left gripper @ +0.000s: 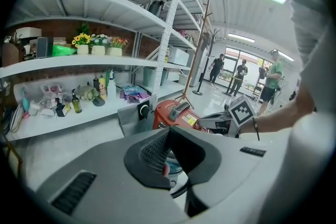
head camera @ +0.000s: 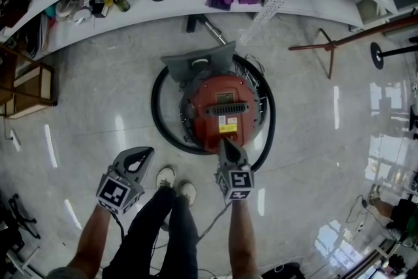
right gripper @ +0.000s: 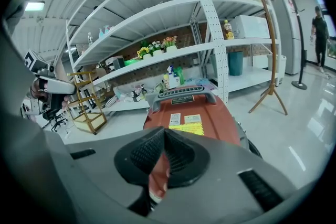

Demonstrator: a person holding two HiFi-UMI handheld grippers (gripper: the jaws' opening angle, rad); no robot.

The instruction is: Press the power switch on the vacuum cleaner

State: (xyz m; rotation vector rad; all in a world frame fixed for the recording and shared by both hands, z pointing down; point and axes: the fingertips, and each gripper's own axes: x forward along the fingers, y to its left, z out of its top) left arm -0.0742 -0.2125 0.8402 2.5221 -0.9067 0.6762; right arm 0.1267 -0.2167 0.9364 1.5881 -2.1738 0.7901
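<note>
The red vacuum cleaner (head camera: pixel 222 111) stands on the floor straight ahead, with a black hose (head camera: pixel 160 117) looped round it and a grey part (head camera: pixel 196 65) at its far side. My right gripper (head camera: pixel 226 144) is shut and empty, its tip down on the near end of the red body (right gripper: pixel 199 120). The switch itself is hidden under the jaws. My left gripper (head camera: pixel 135 160) is shut and empty too, held over bare floor left of the vacuum cleaner (left gripper: pixel 176 113). From there I see the right gripper (left gripper: pixel 205 122) against the red shell.
White shelves (head camera: pixel 196 0) with bottles and bags curve along the back. A wooden coat stand (head camera: pixel 333 46) is at the right, a small wooden rack (head camera: pixel 29 88) at the left. The person's shoes (head camera: pixel 175 183) are just behind the vacuum. People (left gripper: pixel 273 76) stand far off.
</note>
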